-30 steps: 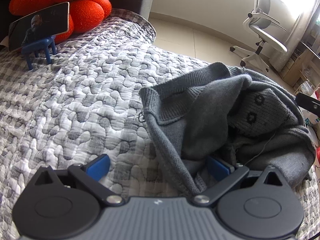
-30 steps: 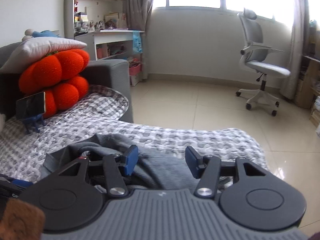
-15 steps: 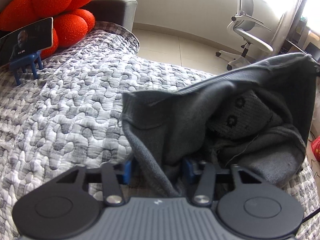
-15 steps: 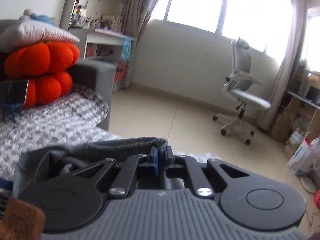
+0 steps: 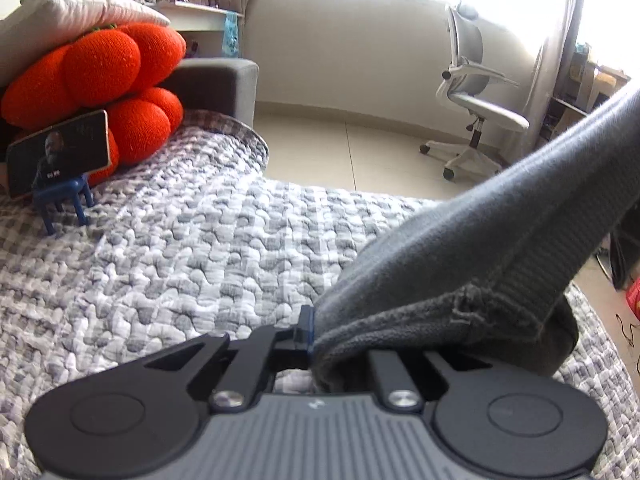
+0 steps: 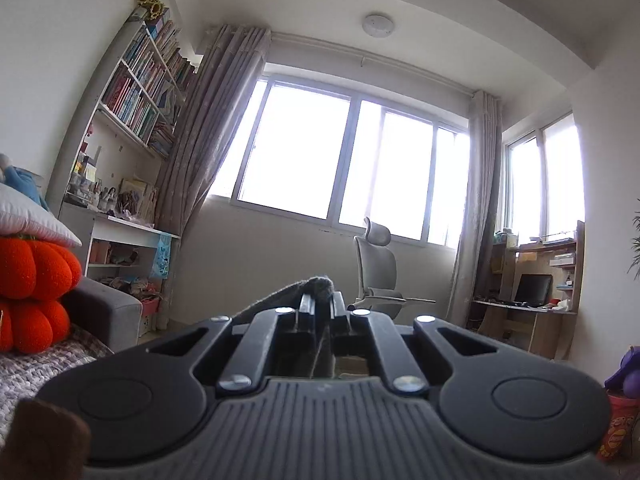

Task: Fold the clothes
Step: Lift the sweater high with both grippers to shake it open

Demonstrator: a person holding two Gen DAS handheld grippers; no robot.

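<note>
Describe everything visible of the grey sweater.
The grey sweater is a soft knit with a ribbed band and a rough seam along one edge. Both grippers are shut on it: the left gripper pinches its lower edge, and the right gripper holds a bunched tip. It stretches up to the right above the quilted bedspread, lifted rather than lying flat.

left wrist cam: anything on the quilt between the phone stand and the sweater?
Nothing: bare quilt between the blue phone stand and the grey sweater, per the left wrist view.

Closed both the left gripper point(image 5: 316, 330) and right gripper point(image 6: 320, 306) onto the grey sweater point(image 5: 480, 264), then lifted it off the quilt point(image 5: 180, 260), stretched taut between them.
</note>
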